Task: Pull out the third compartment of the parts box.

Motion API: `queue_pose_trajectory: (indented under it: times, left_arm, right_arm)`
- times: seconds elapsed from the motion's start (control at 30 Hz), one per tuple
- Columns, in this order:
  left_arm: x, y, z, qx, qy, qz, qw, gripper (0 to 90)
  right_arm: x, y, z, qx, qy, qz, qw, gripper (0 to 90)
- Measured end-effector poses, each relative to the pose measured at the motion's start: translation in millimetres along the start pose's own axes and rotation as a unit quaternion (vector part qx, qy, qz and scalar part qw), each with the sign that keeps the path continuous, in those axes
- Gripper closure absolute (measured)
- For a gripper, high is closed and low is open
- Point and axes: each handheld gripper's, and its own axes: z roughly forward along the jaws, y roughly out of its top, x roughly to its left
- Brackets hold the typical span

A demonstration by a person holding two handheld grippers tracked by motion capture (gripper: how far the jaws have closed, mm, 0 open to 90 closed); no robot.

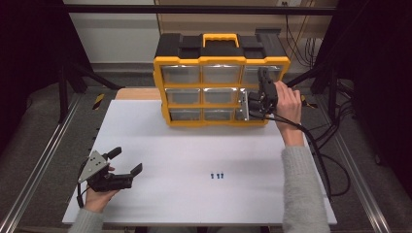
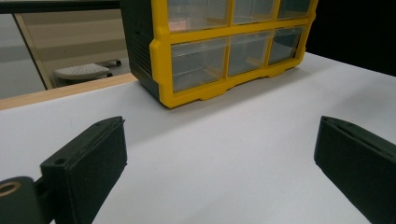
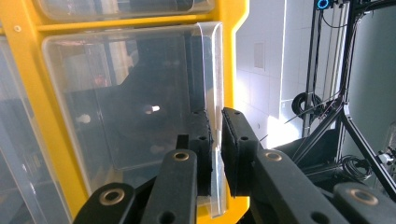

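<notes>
A yellow-and-black organiser box (image 1: 221, 82) with clear drawers stands at the back of the white table (image 1: 194, 150). My right gripper (image 1: 258, 99) is at the box's right-hand column, held by a hand. In the right gripper view its jaws (image 3: 215, 126) are shut on the clear front lip (image 3: 211, 70) of a drawer (image 3: 126, 93). My left gripper (image 1: 128, 160) rests near the table's front left corner, open, with nothing between its fingers (image 2: 88, 158). The box (image 2: 224, 51) shows ahead of it in the left gripper view.
Three small blue screws (image 1: 217, 175) lie on the table in front of the box, toward the right. Cables (image 1: 320, 155) trail from the right gripper off the table's right edge. Metal frame rails (image 1: 39, 165) run along both sides.
</notes>
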Motion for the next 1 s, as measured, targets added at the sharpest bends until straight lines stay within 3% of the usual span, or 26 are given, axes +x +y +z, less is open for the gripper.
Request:
queue_pose_trajectory:
  times: [1.0]
  left_arm:
    - [-2.0, 1.0, 0.4, 0.0, -0.002, 0.003, 1.0, 2.0]
  right_arm:
    - [0.7, -2.9, -23.5, -0.007, -0.02, -0.006, 0.9998, 83.3]
